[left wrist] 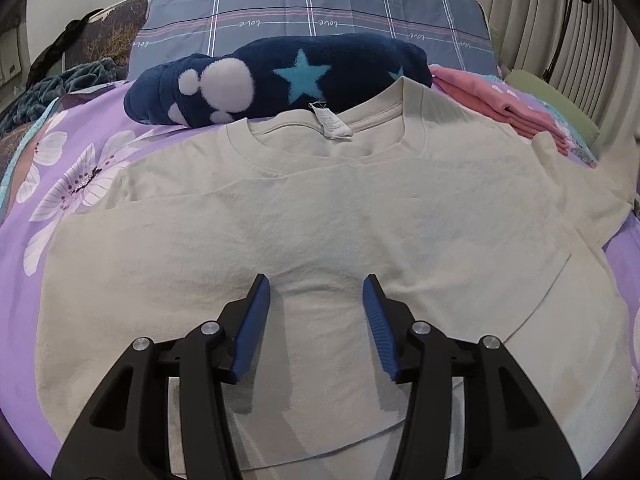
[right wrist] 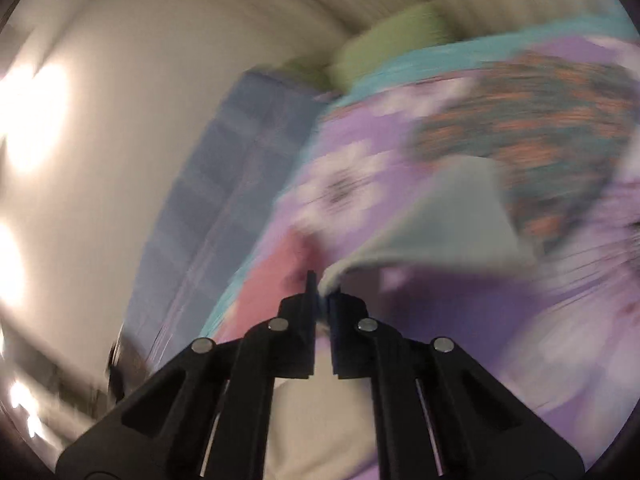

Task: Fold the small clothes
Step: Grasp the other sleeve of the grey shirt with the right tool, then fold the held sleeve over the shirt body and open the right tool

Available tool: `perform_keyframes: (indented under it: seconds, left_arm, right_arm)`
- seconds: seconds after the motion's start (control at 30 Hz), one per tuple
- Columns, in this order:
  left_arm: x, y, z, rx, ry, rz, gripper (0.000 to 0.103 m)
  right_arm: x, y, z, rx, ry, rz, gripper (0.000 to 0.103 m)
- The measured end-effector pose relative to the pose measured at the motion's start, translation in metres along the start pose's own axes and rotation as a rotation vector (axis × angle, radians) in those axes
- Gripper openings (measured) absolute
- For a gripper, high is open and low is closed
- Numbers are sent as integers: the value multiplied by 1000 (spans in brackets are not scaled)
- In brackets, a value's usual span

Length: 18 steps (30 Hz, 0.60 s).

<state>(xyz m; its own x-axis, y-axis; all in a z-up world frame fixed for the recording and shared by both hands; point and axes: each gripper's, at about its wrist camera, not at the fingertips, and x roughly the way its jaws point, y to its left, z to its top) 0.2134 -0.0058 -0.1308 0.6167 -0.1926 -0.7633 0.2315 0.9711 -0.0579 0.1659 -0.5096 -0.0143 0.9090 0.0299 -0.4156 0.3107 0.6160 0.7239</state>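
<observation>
A cream T-shirt (left wrist: pixel 320 208) lies spread flat on the purple flowered bedspread (left wrist: pixel 60 184), collar and white label toward the far side, its left sleeve folded in. My left gripper (left wrist: pixel 318 286) stands open over the shirt's lower middle, blue pads apart, nothing between them. The right wrist view is blurred by motion. There my right gripper (right wrist: pixel 322 286) is shut on a pinch of the cream T-shirt (right wrist: pixel 432 224), which lifts off the bed and stretches away to the right.
A rolled navy fleece blanket (left wrist: pixel 276 80) with stars lies just beyond the collar. Folded pink clothes (left wrist: pixel 500 108) sit at the far right. A grey checked pillow (left wrist: pixel 312 12) stands behind, a green cushion (left wrist: pixel 552 96) at the right, and dark bedding (left wrist: pixel 56 84) at the left.
</observation>
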Motion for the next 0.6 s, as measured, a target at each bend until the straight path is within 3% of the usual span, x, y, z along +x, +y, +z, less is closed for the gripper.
perform_keyframes:
  seconds: [0.07,0.2,0.27,0.33,0.4,0.47,0.53,0.6]
  left_arm:
    - [0,1,0,-7,-2,-13,52]
    - [-1,6,0,-33,-8,-48,54]
    - [-2,11,-1,-55,-14,-87,57]
    - [-3,17,-1,-86,-20,-123,57]
    - [-3,21,-2,-112,-24,-153,57]
    - [-3,26,-2,-142,-30,-187,58]
    - [-3,28,-2,-160,-34,-207,58]
    - [-3,29,-2,-170,-36,-216,58]
  right_arm:
    - [20,52,-39,-136,93,106,5]
    - [60,141,-167,-454,381,275,5]
    - [74,154,-223,-576,497,272,5]
    - [89,149,-269,-676,593,212,5]
    - [99,133,-294,-692,697,170,13]
    - [93,118,-297,-668,717,184,14]
    - [85,113,-290,-639,733,196,22]
    - [82,110,-272,-561,712,209,45]
